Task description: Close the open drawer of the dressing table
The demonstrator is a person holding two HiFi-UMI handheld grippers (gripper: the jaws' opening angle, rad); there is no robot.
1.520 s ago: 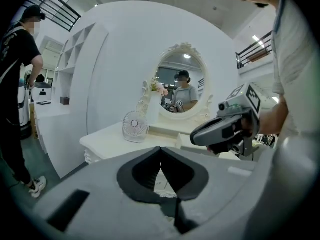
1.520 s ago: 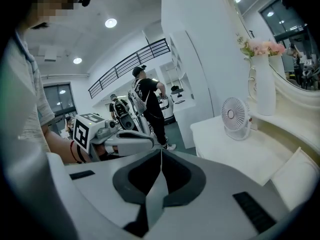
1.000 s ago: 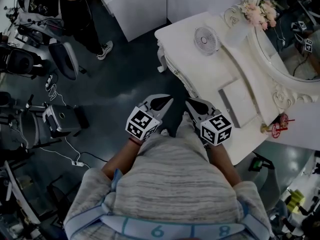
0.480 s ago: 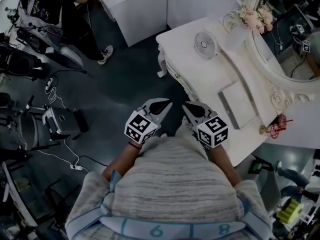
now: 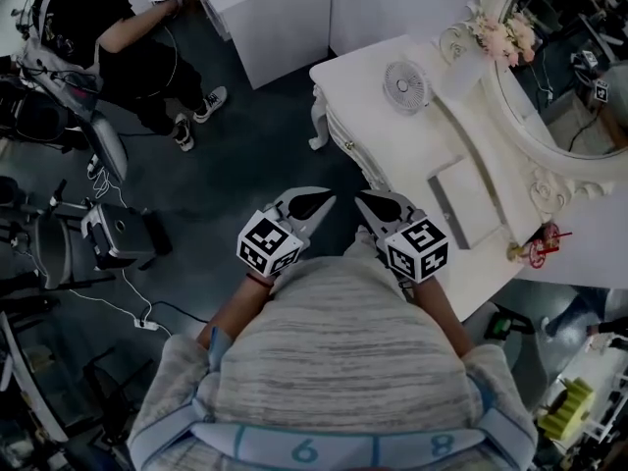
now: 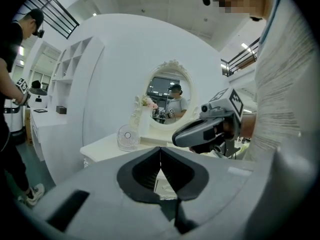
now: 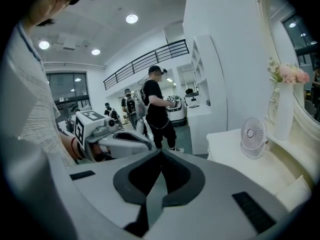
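The white dressing table (image 5: pixel 365 106) stands at the upper right of the head view, its carved front (image 5: pixel 339 137) facing the dark floor. From here I cannot tell whether a drawer stands open. My left gripper (image 5: pixel 328 198) and right gripper (image 5: pixel 359 199) are side by side in front of my torso, tips pointing toward the table's near corner and short of it. In the left gripper view the left gripper (image 6: pixel 160 148) is shut and empty. In the right gripper view the right gripper (image 7: pixel 160 152) is shut and empty too.
On the table are a small fan (image 5: pixel 406 83), a vase of pink flowers (image 5: pixel 505 29), an oval mirror (image 5: pixel 564 77) and a flat grey tray (image 5: pixel 467 204). A person in black (image 5: pixel 108 27) stands at the upper left beside equipment (image 5: pixel 118 235) and cables. A white cabinet (image 5: pixel 260 18) is behind.
Both grippers stay shut and have lifted slightly, the left one drifting a little left. The person in black has stepped further into view at the upper left.
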